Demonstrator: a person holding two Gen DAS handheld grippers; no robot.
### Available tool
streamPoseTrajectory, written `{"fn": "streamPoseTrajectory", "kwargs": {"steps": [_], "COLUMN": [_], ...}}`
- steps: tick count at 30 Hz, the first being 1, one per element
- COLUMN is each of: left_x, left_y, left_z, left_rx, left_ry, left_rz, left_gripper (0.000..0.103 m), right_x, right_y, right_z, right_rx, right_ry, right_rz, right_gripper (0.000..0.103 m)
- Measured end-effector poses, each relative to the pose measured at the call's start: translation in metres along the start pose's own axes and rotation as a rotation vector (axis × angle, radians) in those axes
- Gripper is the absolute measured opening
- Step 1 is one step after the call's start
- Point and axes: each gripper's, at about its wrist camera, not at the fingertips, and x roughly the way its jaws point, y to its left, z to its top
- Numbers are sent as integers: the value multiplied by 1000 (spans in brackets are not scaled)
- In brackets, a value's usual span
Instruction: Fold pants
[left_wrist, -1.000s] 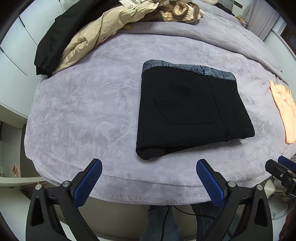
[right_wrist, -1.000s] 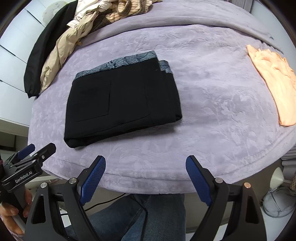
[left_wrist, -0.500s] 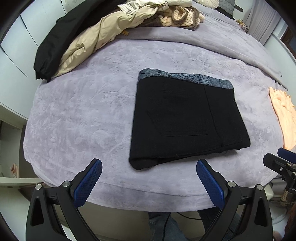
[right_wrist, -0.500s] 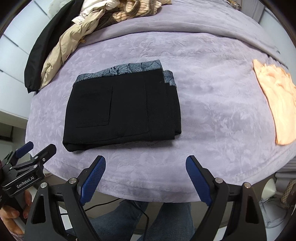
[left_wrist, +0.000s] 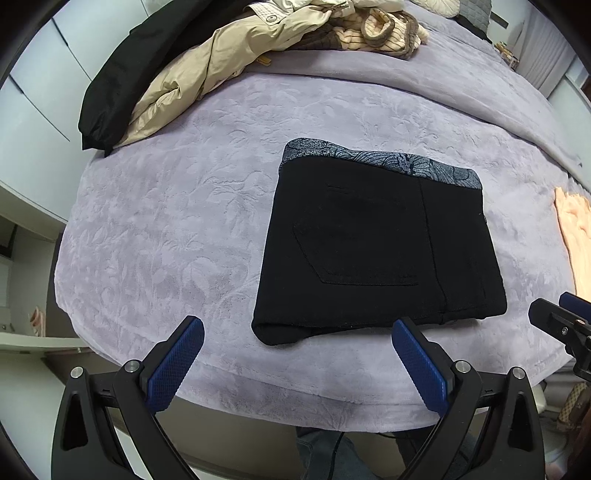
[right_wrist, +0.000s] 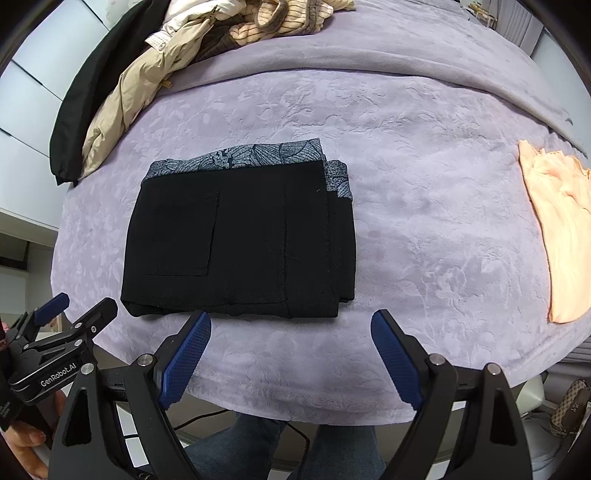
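The black pants lie folded into a flat rectangle on the lavender blanket covering the bed, with a grey leaf-patterned waistband along the far edge. The left gripper hovers just short of the bundle's near edge, its blue-padded fingers spread wide and holding nothing; the pants sit straight ahead and slightly to its right. The right gripper is likewise wide open and empty, and from it the pants lie ahead and a little to its left, the near fold just beyond its left finger. A peach garment rests on the blanket far off to the right gripper's right. Well beyond the pants, at the far left, a beige jacket and a black garment are piled together.
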Motion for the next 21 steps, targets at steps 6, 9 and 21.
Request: {"fn": "streamPoseTrajectory", "kwargs": {"steps": [6, 9, 21], "left_x": [3, 3, 7], "left_y": [3, 7, 8], "left_z": [3, 6, 10], "left_rx": [16, 3, -3], "left_ry": [7, -1, 3], "left_rz": [13, 17, 18], "left_gripper": [102, 102, 102], "right_x": [6, 8, 14], "right_y": [4, 5, 10], "right_z": [1, 2, 6], "right_rx": [1, 5, -9], "right_ry": [11, 14, 22], "right_rz": [3, 2, -23], "right_gripper": [91, 91, 91]}}
